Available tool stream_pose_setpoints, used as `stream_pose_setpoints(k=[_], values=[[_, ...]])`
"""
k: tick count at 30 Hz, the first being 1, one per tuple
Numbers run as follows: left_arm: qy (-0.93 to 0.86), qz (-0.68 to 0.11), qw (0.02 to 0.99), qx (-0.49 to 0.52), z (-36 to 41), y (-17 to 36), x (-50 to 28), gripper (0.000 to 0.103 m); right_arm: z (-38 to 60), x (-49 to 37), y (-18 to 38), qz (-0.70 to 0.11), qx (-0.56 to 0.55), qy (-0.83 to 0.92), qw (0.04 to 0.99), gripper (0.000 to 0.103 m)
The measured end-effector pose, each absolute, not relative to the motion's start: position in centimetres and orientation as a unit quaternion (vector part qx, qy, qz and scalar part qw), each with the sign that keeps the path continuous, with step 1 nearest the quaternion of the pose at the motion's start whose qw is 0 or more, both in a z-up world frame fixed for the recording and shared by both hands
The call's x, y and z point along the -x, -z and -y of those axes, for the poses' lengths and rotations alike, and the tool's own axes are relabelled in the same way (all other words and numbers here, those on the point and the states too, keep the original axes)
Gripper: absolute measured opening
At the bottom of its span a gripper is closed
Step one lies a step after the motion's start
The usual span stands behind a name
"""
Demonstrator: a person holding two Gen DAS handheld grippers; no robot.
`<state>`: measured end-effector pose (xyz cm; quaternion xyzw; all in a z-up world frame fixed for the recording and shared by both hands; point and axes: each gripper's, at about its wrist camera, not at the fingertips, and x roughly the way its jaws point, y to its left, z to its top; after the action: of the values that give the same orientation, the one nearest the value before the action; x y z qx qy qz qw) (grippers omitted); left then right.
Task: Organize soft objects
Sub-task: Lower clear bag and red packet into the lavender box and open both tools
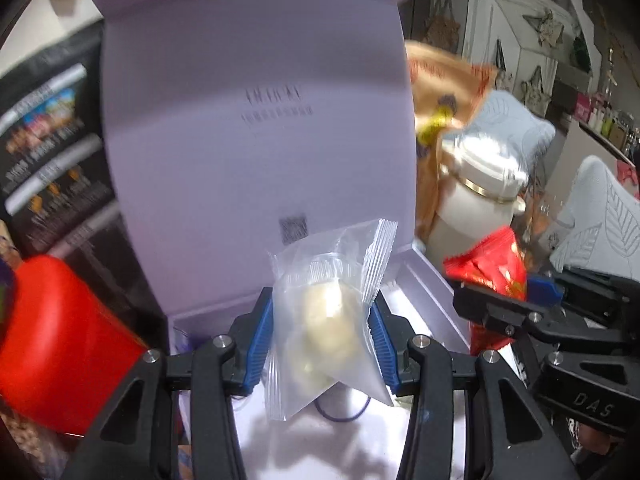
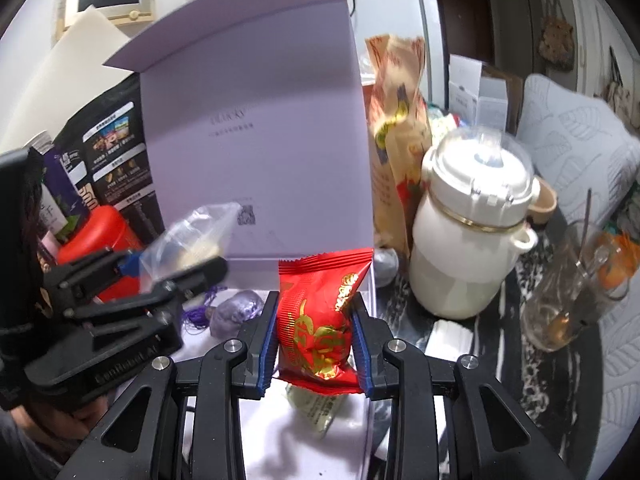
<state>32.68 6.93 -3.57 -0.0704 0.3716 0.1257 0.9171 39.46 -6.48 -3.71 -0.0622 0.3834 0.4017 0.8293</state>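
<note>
- Left gripper [image 1: 320,322]: blue-padded jaws clamped on one clear plastic packet holding a pale round pastry [image 1: 326,320], carried above the open lilac cardboard box [image 1: 424,280], apparently for depositing.
- Right gripper [image 2: 316,334]: jaws clamped on one red foil snack packet with gold print [image 2: 320,320], likewise over the box.
- Already inside: one purple foil-wrapped lump [image 2: 236,314], one pale printed sachet [image 2: 316,408].
- Lid [image 2: 260,120] stands upright, giving access.
</note>
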Motion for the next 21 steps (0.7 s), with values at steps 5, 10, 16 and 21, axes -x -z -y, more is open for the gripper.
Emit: stream_pose_setpoints(k=[5, 10, 16, 21], values=[[-0.131, -0.399, 0.904, 0.081, -7.3, 5.1, -33.4, 0.045, 6.3, -40.0, 4.4, -0.394, 0.069, -0.401, 0.824, 0.032], [-0.132, -0.422, 0.891, 0.102, -7.8, 6.1, -33.9, 0.045, 5.9, -40.5, 5.5, -0.413, 0.068, -0.400, 0.815, 0.037], [-0.128, -0.430, 0.887, 0.112, -7.8, 6.3, -34.2, 0.048, 6.0, -40.4, 5.2, -0.407, 0.067, -0.394, 0.821, 0.060], [-0.139, -0.431, 0.886, 0.097, -7.3, 6.0, -34.2, 0.060, 6.3, -40.5, 4.9, -0.409, 0.064, -0.387, 0.824, 0.060]])
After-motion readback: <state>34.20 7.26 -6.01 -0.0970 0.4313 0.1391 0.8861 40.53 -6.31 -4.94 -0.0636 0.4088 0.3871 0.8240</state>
